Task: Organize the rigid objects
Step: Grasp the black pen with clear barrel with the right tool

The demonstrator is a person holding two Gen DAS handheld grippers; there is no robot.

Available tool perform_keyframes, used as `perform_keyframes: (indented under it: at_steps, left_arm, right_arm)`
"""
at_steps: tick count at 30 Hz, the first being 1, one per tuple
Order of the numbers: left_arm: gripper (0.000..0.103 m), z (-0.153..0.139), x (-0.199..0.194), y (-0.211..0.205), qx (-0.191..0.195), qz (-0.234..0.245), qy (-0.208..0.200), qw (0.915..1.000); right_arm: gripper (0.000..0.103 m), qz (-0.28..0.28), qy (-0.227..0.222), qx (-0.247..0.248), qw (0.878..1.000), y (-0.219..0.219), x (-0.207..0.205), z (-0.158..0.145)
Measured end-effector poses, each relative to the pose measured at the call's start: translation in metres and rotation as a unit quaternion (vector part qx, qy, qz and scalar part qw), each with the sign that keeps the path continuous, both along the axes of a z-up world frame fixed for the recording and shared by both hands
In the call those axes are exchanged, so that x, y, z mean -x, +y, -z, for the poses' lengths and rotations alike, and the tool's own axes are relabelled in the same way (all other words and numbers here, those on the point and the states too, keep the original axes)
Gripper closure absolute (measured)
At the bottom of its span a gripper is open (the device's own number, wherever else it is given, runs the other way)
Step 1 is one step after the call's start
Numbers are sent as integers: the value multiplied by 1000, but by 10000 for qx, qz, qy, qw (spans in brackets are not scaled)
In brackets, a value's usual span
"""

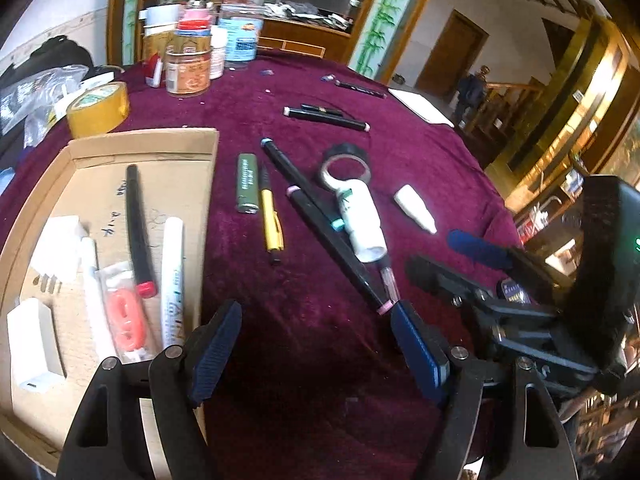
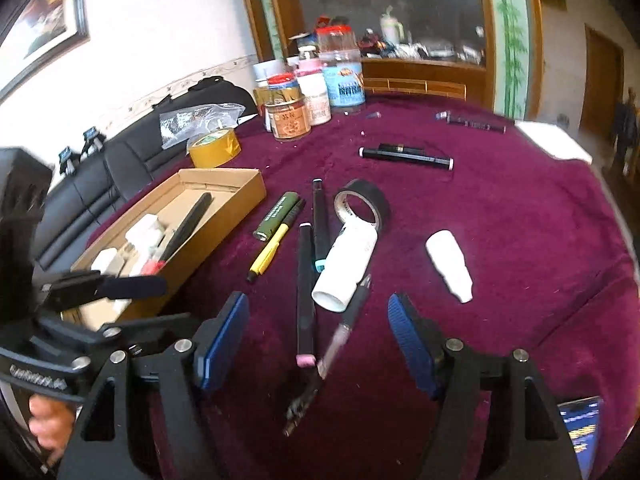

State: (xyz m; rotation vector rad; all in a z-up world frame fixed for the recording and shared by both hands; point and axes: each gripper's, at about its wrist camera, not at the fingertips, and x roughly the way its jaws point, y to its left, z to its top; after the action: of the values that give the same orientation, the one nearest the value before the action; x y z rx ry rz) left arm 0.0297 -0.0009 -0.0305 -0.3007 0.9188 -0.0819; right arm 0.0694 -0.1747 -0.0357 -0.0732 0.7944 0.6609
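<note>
Both tongs gape, holding nothing; the right tongs (image 2: pixel 318 344) straddle a pink-capped marker (image 2: pixel 306 300) and clear pen (image 2: pixel 344 330); the left tongs (image 1: pixel 316 348) hover over bare tabletop (image 1: pixel 304 400); left beyond them the cardboard tray (image 1: pixel 192 140) holds pens; beyond, black tape (image 2: pixel 366 200).

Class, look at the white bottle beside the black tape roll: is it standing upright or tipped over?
Tipped over. The white bottle lies on its side on the purple cloth, its round end facing the camera, touching the black tape roll.
</note>
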Motion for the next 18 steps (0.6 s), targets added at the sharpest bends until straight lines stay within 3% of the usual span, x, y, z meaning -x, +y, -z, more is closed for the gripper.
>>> perform_keyframes:
  at_steps: [7, 18]
  left_arm:
    - [23, 7, -6, -4, -48, 70, 106, 9999]
    - [23, 22, -20, -23, -291, 304, 421, 9982]
  right_arm:
    - [31, 452, 747, -405, 9954, -18, -34, 23]
    - [31, 800, 962, -420, 9913, -30, -43, 31]
